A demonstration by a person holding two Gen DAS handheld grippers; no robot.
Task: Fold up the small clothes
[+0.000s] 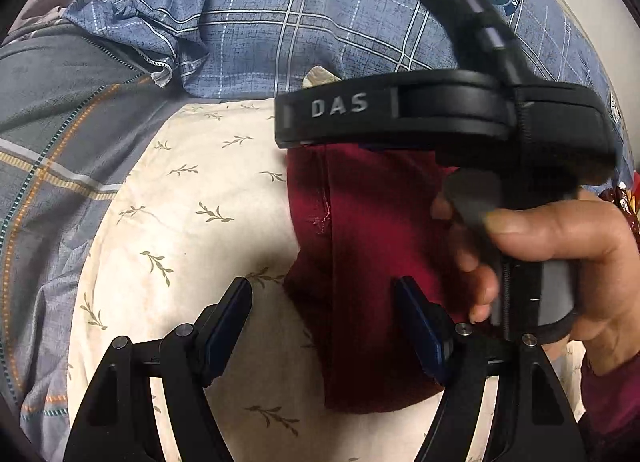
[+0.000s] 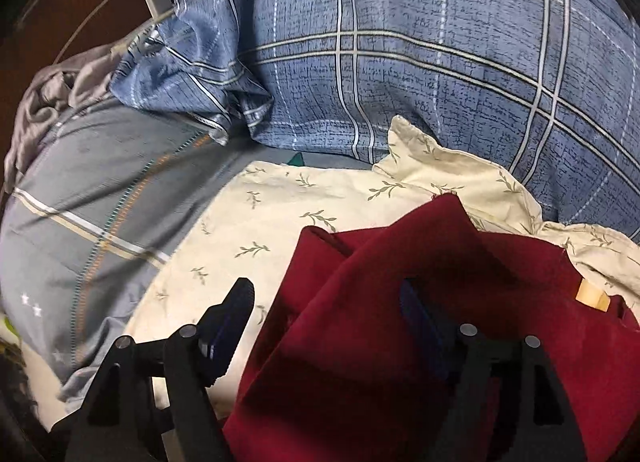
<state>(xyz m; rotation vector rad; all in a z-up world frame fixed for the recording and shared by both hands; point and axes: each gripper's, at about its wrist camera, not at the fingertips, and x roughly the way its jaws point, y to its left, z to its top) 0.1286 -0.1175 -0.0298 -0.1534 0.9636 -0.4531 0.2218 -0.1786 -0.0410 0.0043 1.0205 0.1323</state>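
Left gripper (image 1: 324, 326) hovers spread and empty over the maroon garment (image 1: 360, 262), lower centre of its frame, on the cream leaf-print cloth (image 1: 180, 222). The right gripper (image 2: 326, 322) is spread too, fabric draped over its right-hand finger but not pinched. Best to pinch one layer at a corner, fold across, keeping clear of the blue plaid bedding (image 2: 400, 62) above.

Left claw (image 1: 324, 326) jaws wide apart, empty. Right claw (image 2: 326, 326) jaws apart too. Right hand (image 1: 560, 262) at 3 o'clock, gripping handle.
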